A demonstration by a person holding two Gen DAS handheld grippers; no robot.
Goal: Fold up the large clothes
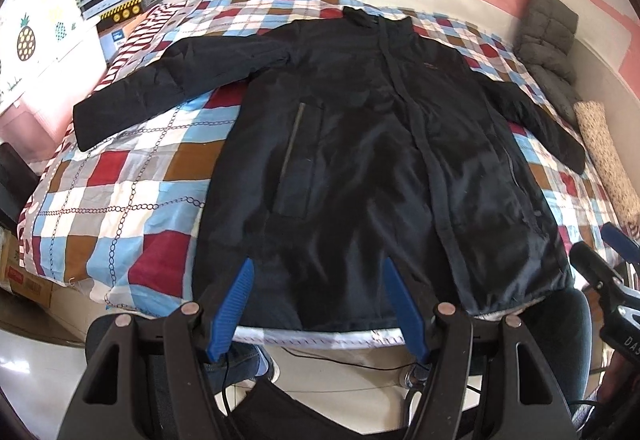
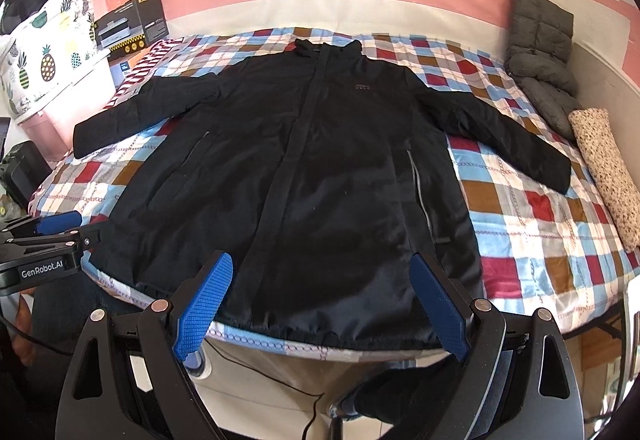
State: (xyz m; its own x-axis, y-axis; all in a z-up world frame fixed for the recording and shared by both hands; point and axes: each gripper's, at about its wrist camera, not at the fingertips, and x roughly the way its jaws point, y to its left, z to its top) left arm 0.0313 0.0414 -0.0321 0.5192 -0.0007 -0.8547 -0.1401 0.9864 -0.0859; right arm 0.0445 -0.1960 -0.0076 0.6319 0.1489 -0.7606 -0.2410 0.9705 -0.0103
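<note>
While both my grippers — left gripper (image 1: pixel 318 268), right gripper (image 2: pixel 322 264) — hang spread and empty, slick coat (image 2: pixel 304 159) may slip off the bed (image 2: pixel 540 240) edge when pulled.

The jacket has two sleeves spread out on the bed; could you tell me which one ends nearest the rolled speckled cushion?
The jacket's right-hand sleeve: its cuff ends just beside the speckled cushion, whereas the other sleeve points towards the boxes.
</note>
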